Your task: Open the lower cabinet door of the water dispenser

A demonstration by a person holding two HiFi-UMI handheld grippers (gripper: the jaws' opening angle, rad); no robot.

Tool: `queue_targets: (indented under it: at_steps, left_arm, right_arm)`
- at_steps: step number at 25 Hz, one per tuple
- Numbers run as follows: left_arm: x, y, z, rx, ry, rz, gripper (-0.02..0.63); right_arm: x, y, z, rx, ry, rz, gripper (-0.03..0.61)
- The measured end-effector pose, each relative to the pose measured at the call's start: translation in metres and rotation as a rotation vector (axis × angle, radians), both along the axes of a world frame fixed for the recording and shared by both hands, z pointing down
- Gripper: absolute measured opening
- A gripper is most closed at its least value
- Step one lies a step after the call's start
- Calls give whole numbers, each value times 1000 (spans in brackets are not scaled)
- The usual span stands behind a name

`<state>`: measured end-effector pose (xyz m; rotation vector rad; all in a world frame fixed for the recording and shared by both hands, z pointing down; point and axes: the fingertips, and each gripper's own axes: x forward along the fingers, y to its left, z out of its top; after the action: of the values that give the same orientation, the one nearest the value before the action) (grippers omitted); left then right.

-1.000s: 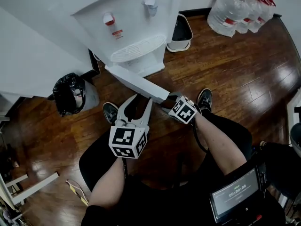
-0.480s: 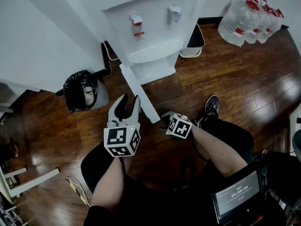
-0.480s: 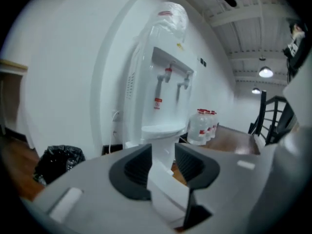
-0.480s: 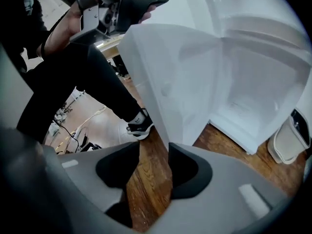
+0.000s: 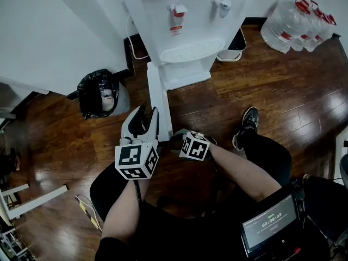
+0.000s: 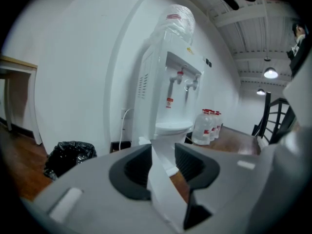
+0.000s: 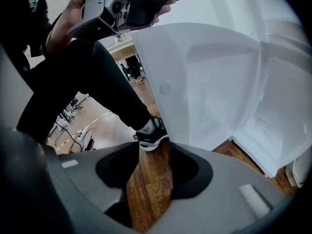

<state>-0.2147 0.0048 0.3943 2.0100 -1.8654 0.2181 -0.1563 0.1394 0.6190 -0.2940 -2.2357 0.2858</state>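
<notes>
The lower cabinet door (image 5: 157, 102) of the water dispenser (image 5: 185, 26) is standing wide open, jutting straight out over the wooden floor (image 5: 272, 91) toward the person. From the head view it is showing as a thin white strip, edge-on. The left gripper (image 5: 148, 112) is sitting right at the door's free end. In the left gripper view its fingers (image 6: 131, 172) are standing apart with the door's edge (image 6: 163, 189) running between them, and a sliver of floor is showing between the panel and the right-hand finger, so nothing is clamping. The right gripper (image 5: 176, 136) is hanging low on the other side of the door. Its fingers (image 7: 187, 169) have just been closing a little but are standing apart with only floorboards between them. The door's inner face (image 7: 204, 91) is rising just beyond their tips. The person's shoe (image 7: 151, 130) is showing past them too. A black trash bag (image 5: 98, 94) is sitting left of the dispenser, and water bottles (image 5: 299, 18) are grouped at far right.
</notes>
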Motion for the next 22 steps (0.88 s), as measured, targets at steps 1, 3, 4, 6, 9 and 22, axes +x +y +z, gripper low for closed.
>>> queue_targets:
  at_steps: [1,3,4,6,9,22]
  left_arm:
    - [-1,3,0,0,-1,1,169]
    - [-3,7,0,-6,6,3,169]
    - [-2,9,0,-8,13,9,167]
    - [6,11,-1,-2,25,35,167]
    - [29,13,-3,15,25,105,167]
    - [59,20,-4,35,25,199,168]
  right_arm:
    - [-7,3,-1,6,-4,-12,192]
    - [-22,7,-3,25,-13,-29,193]
    - [-28,8,-4,32,-19,-33,193]
    - [-37,12,-5,40,-30,-33,196]
    - [-46,13,-6,34,-48,-13,196]
    - [-46,18,-25,-12,-122,26,171]
